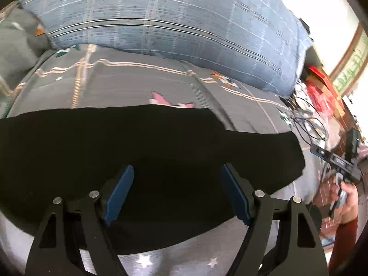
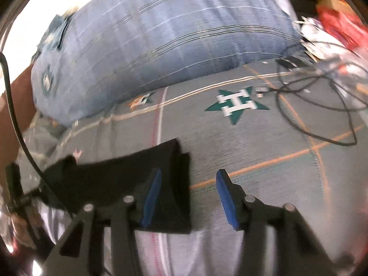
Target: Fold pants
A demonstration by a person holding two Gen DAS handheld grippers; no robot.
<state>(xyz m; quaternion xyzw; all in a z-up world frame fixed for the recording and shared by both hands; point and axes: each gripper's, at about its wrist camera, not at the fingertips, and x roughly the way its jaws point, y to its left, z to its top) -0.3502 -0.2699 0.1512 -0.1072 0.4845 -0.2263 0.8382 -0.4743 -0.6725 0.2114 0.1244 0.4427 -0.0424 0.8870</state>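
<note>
From the left wrist, the black pants lay flat across the near part of the grey patterned bedspread, a big blue plaid pillow sat along the far edge, loose cables and red boxes cluttered the right edge, and the left gripper hung over the dark cloth with fingers spread wide, pinching nothing. From the right wrist, the pants' folded end sat under the left finger of the right gripper, also spread apart and empty. A teal star print and the cables lay beyond it, and the pillow was further back.
</note>
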